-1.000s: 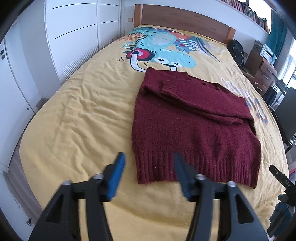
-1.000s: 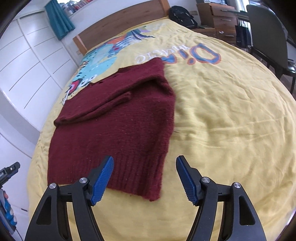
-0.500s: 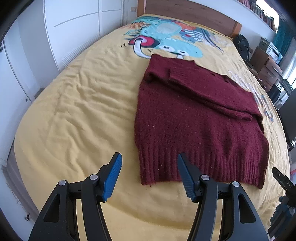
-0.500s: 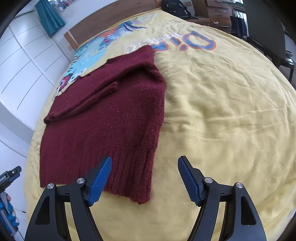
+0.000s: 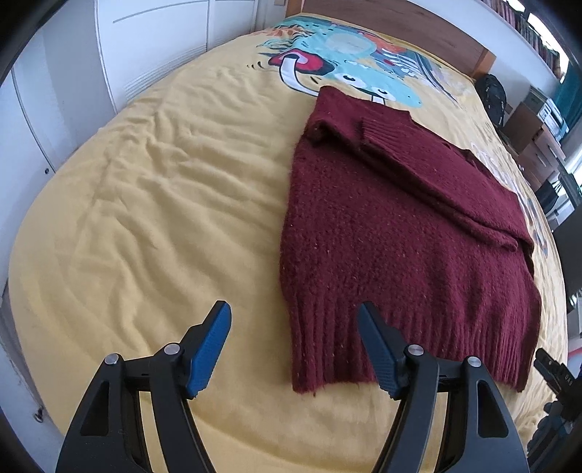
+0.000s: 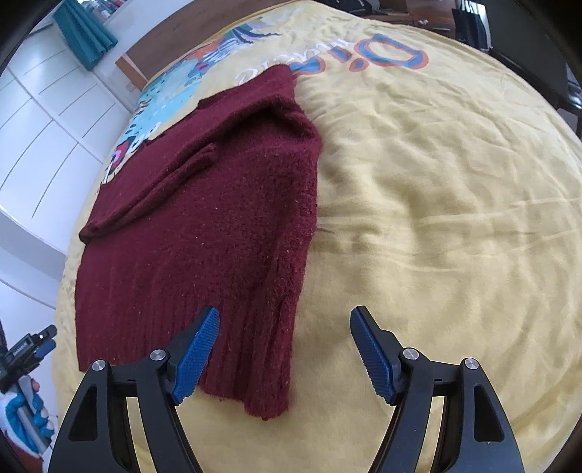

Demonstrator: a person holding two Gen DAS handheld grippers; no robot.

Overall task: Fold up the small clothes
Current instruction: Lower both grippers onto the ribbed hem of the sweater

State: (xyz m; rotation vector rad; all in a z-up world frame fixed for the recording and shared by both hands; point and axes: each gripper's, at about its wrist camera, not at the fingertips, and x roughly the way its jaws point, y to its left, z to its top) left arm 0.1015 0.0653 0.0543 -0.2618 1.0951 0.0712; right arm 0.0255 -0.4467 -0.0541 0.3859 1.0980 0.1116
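Yellow bedding point(image 5: 152, 203) with a cartoon print covers the whole bed, rumpled into soft creases, and on it lies a dark red knitted sweater point(image 5: 393, 233), spread flat with both sleeves folded across its chest. Its ribbed hem point(image 5: 400, 345) is the edge nearest both tools.

Seen from the left gripper point(image 5: 294, 345), the sweater sits ahead and to the right, with its near left hem corner lying between the spread blue fingertips point(image 5: 378, 349); the right fingertip overlaps the ribbing in the view, though I cannot tell if it touches. Those jaws stand wide apart, holding nothing.

From the right gripper point(image 6: 283, 349), the sweater lies ahead and to the left, its near right hem corner point(image 6: 265, 396) between the pads point(image 6: 196, 349), closer to the left one. These jaws are also released and empty.

Beyond the sweater, straight ahead of the left gripper, a wooden headboard point(image 5: 393, 25) closes the bed, and white wardrobe doors point(image 5: 152, 47) run along to its left. Far to the right stand a dark backpack point(image 5: 493, 98) and a wooden dresser point(image 5: 534, 145). A teal curtain point(image 6: 85, 34) hangs up to the left of the right gripper.
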